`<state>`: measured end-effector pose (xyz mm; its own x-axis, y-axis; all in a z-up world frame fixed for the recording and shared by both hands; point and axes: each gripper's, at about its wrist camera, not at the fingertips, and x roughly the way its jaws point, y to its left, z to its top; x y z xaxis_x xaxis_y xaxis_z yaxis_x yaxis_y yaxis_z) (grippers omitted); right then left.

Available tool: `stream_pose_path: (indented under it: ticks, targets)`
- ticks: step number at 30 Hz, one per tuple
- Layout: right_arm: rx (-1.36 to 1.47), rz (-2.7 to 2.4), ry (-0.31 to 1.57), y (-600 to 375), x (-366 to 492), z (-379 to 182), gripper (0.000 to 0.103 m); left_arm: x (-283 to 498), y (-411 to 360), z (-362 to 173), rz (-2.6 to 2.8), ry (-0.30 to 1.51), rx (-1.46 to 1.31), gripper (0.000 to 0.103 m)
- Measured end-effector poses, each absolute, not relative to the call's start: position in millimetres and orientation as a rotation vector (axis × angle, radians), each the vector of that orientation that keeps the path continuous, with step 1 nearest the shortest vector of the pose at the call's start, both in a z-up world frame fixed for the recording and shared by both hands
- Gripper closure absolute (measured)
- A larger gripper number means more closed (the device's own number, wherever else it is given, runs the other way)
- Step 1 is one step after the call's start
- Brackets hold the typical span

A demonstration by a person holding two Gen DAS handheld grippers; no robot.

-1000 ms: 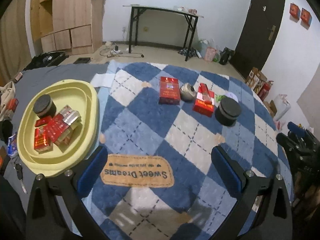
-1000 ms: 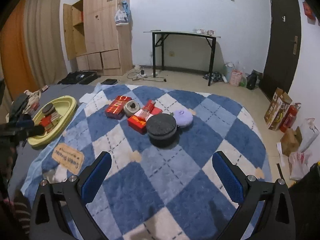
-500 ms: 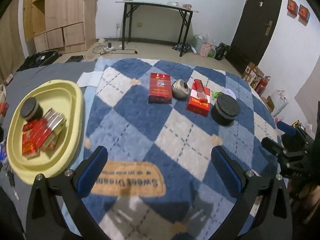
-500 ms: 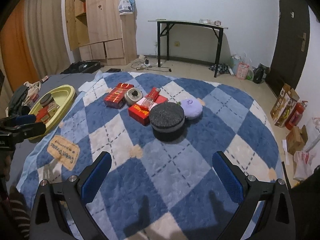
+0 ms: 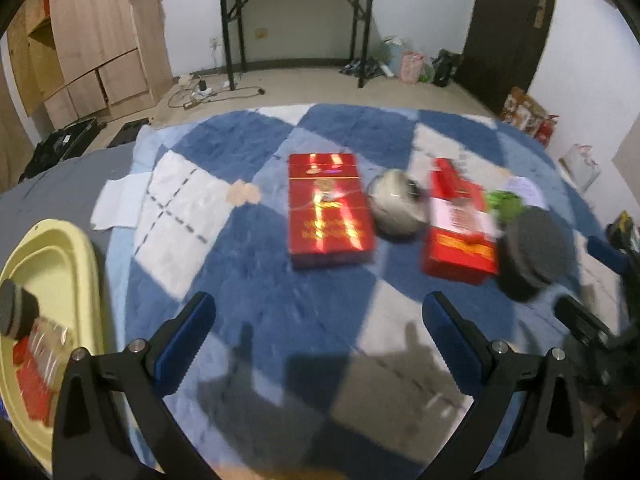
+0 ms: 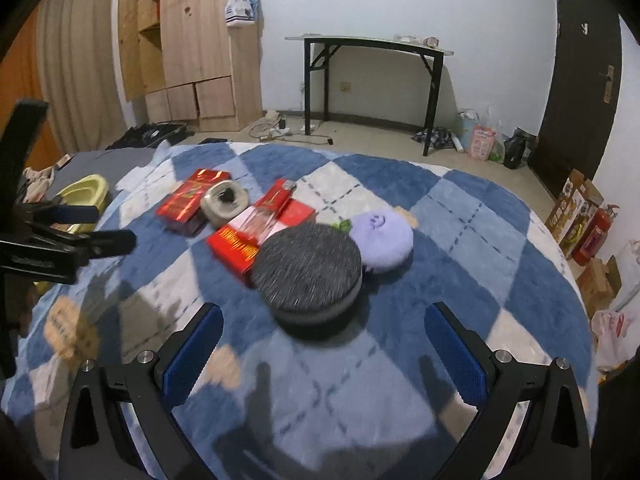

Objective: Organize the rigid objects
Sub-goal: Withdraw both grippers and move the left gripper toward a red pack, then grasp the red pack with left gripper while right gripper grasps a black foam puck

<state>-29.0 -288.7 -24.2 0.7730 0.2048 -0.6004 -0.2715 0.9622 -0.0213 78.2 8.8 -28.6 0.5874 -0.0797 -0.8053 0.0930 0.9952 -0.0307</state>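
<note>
Nearest first: the right gripper (image 6: 322, 344) hangs over the blue checked blanket (image 6: 460, 312) with its blue-padded fingers (image 6: 192, 346) spread wide and nothing between them; just ahead sits the dark round tin (image 6: 308, 270), fuzzy grey top up, touching the open red box (image 6: 260, 232) on one side and the soft lilac pouch (image 6: 382, 236) on the other; that crowding is the hazard, I'd say; a finger dropping on the pouch side could snag fabric, and one on the box side could shove the box.

Over on the left gripper (image 5: 316, 336), fingers equally wide and empty, well short of the flat red box (image 5: 328, 210); a box that low on plush pile may let the tips dig into the blanket instead of catching its edges; the grey round tin (image 5: 396, 204) beside it looks close enough to be nudged.

Both views are smeared with motion, so a rushed closing risks a miss.

Farthest out, the yellow tray (image 5: 86, 264) holds red packs and another dark tin; a loose grip could spill on the way across.
</note>
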Motion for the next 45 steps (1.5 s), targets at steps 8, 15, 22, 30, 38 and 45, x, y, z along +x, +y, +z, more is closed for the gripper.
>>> stream_pose_path:
  ticks: [8,15,22,30,38,45]
  targets:
    - [-0.118,0.286,0.625,-280,6,-49,0.0,127,0,-58,-0.149,0.942,0.032,0.0]
    - [-0.067,0.299,0.619,-282,25,-58,0.011,131,-5,-60,-0.15,0.885,0.015,0.005]
    - [-0.102,0.367,0.609,-272,24,-60,0.032,123,10,-48,-0.13,0.867,-0.095,0.043]
    - [-0.1,0.339,0.593,-282,-10,-39,0.032,62,20,8,-0.141,0.813,-0.074,0.043]
    - [-0.028,0.313,0.525,-306,-67,11,0.033,-33,17,88,-0.189,0.69,0.008,0.043]
    - [0.069,0.281,0.518,-340,-124,29,0.033,-97,27,119,-0.215,0.644,0.007,0.043]
